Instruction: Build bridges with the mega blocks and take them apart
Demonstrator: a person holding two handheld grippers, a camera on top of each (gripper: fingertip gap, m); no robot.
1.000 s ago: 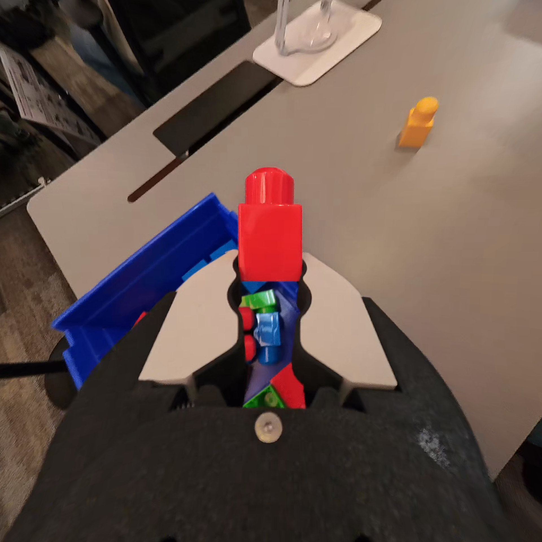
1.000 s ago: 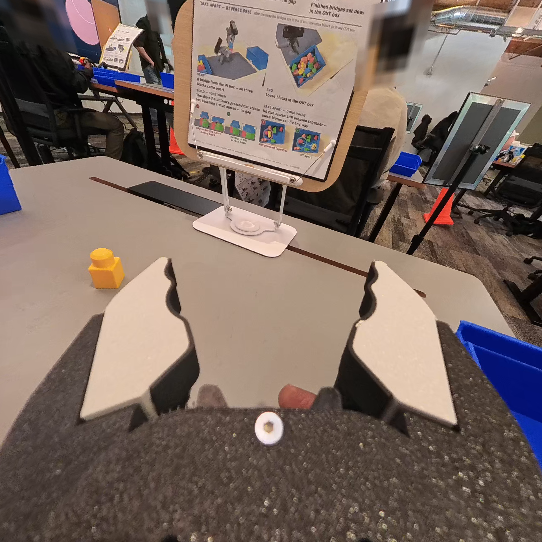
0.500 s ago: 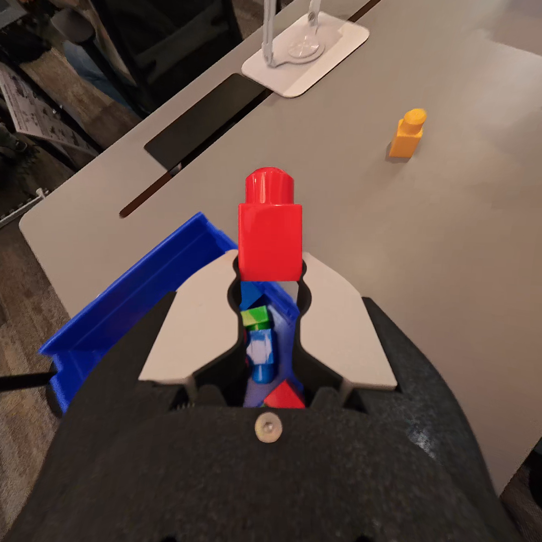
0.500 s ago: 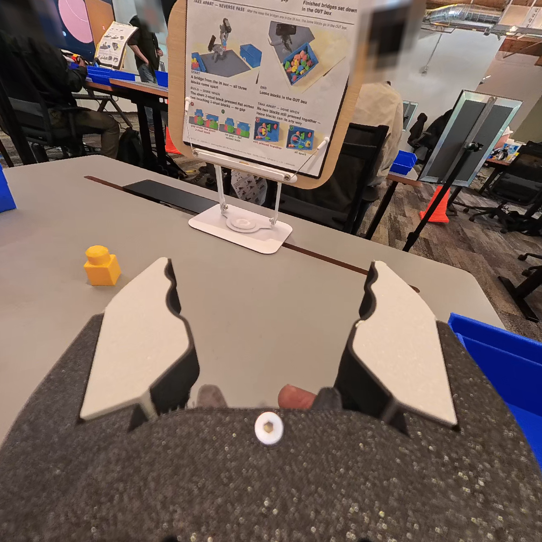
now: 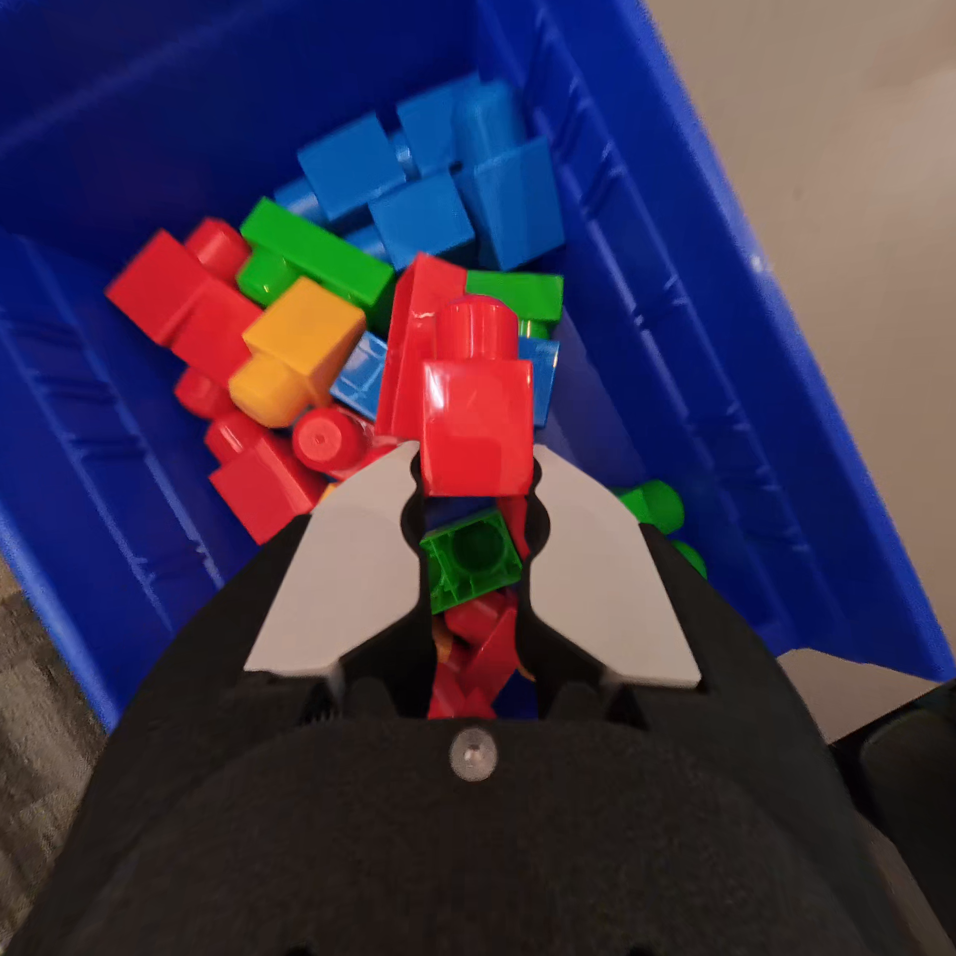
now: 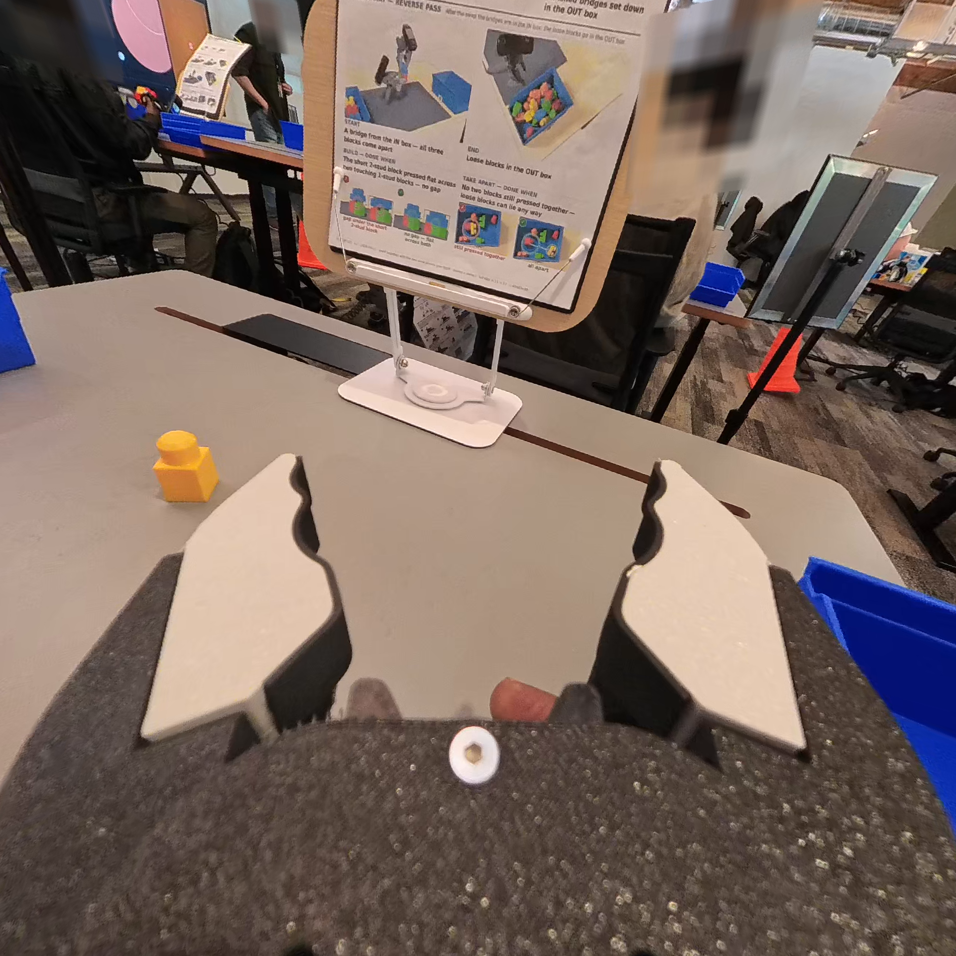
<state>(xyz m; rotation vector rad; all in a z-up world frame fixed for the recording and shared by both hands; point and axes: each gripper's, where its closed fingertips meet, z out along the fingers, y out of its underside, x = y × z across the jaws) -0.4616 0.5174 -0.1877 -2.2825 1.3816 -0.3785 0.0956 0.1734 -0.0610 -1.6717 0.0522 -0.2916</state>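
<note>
My left gripper [image 5: 476, 468] is shut on a red one-stud block [image 5: 478, 414] and holds it over the blue bin [image 5: 672, 331], pointing down into it. The bin holds several loose red, green, blue and orange blocks, among them an orange one [image 5: 295, 352] and a green one [image 5: 468, 561] seen from its hollow underside. My right gripper [image 6: 476, 496] is open and empty above the grey table [image 6: 465, 543]. An orange one-stud block [image 6: 183, 468] stands upright on the table, to the left of the right gripper's left finger.
An instruction sheet on a white stand [image 6: 434, 398] stands at the table's far side. A second blue bin [image 6: 890, 636] is at the right edge; a corner of another blue bin [image 6: 13, 336] shows far left. Chairs, tables and people lie beyond. My right fingertips sit around 65 centimetres from my left ones.
My left gripper has tipped down and moved over the blue bin with the red block still in it; the table no longer fills its view. My right gripper has barely moved.
</note>
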